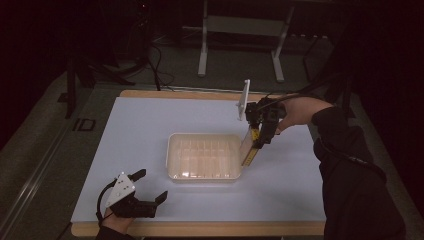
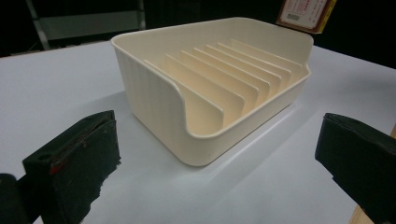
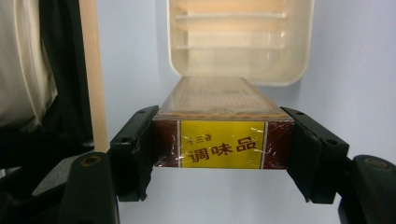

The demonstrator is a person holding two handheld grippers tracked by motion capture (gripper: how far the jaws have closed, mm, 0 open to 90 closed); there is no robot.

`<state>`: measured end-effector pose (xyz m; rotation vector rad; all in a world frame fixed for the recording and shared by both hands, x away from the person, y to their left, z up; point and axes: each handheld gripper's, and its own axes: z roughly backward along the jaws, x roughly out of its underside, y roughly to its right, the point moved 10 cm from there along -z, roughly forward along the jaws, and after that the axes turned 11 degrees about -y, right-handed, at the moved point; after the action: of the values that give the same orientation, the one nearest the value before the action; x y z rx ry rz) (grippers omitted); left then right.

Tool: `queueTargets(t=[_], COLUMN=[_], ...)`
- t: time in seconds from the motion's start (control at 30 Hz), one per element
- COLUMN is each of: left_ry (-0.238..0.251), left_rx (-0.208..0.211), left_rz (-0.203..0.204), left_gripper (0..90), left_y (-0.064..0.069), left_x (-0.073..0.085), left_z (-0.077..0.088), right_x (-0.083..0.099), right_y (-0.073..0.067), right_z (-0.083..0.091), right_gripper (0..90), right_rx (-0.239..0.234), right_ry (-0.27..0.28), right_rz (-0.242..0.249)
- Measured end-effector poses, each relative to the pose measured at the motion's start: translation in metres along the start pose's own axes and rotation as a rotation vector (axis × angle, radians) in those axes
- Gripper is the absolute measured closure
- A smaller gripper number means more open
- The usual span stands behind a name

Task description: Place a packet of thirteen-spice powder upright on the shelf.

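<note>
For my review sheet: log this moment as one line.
right hand-held gripper: shut on seasoning box | box: lifted beside cream divider tray | left hand-held gripper: open, empty

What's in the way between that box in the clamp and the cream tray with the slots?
Nothing visible. The right gripper is shut on the box, held tilted just off the slotted tray's right end. The slots in view look empty. The left gripper rests open near the table's front edge, well clear.

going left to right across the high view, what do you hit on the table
left gripper, open and low at the near edge → cream slotted tray in the middle → boxed packet slanting beside the tray's right wall → right gripper shut on its upper end
</note>
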<state>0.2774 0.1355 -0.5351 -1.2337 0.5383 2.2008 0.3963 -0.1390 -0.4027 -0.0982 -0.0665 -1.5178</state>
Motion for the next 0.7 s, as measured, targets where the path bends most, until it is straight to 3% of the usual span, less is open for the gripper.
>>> queueTargets(t=[0.13, 0.37, 0.7], left_ry=[0.006, 0.006, 0.004], left_rx=[0.004, 0.006, 0.006], left_rz=[0.005, 0.004, 0.001], left_gripper=[0.0, 0.0, 0.0], left_y=[0.000, 0.000, 0.000], left_x=[-0.001, -0.001, -0.001], left_z=[0.000, 0.001, 0.000], right_x=[-0.011, -0.025, -0.053], right_y=[0.000, -0.002, -0.002], right_z=[0.003, 0.003, 0.002], right_gripper=[32.0, 32.0, 32.1], right_rx=[0.006, -0.017, -0.034], right_ry=[0.026, 0.028, 0.072], right_rz=[0.019, 0.003, 0.013])
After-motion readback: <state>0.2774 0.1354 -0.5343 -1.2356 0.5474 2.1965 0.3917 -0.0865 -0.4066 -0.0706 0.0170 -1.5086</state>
